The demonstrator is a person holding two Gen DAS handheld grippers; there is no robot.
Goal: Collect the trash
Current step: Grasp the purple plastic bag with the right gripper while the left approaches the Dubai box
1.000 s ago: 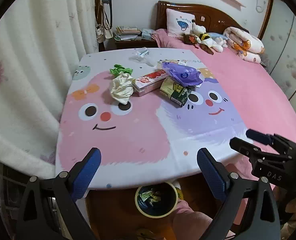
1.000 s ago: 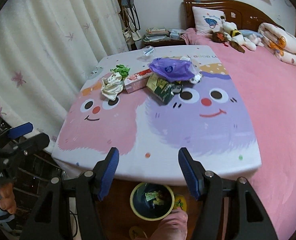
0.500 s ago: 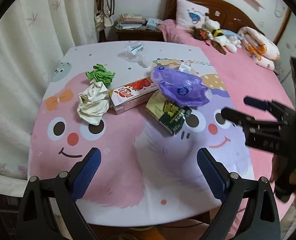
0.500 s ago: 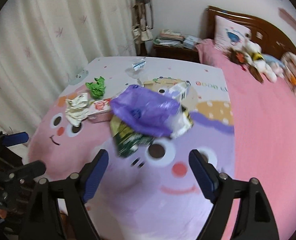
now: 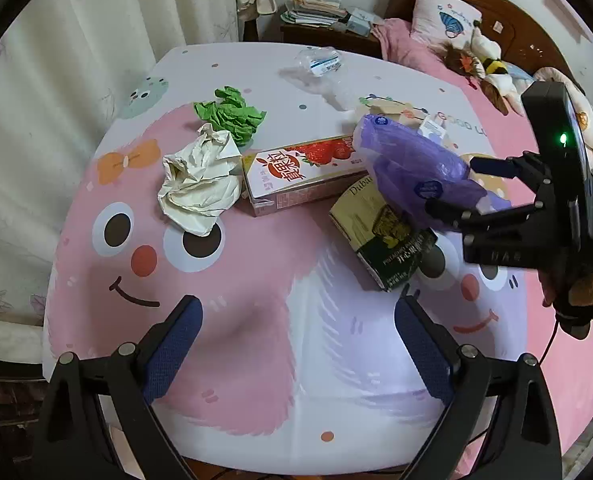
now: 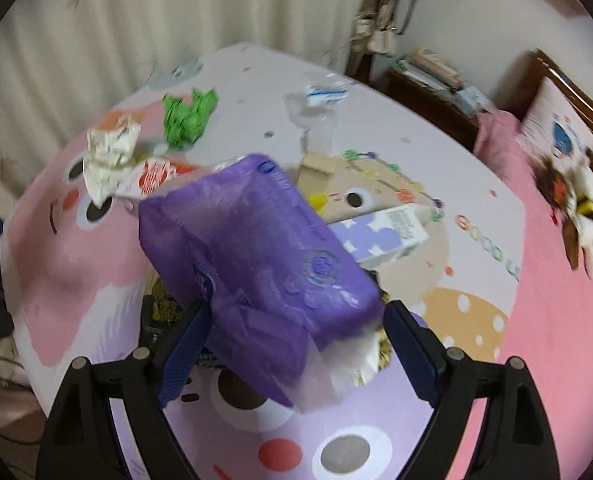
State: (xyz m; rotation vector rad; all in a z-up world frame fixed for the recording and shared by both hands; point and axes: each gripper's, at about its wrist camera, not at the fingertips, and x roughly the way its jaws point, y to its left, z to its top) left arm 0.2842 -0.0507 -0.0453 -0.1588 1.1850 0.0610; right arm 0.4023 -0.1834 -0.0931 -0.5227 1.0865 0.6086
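Reaching over the cartoon-print tablecloth (image 5: 256,320), your right gripper (image 6: 292,336) is spreading its jaws around the crinkly purple plastic pack (image 6: 256,240), which is lying atop the cartons. Your left gripper (image 5: 296,344) is hovering released, well short of the crumpled white paper (image 5: 200,188).

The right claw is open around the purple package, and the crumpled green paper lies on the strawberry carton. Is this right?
Not quite. The green paper lies on the table cover behind the crumpled white paper, not on the strawberry carton, as the left wrist view shows. The rest holds.
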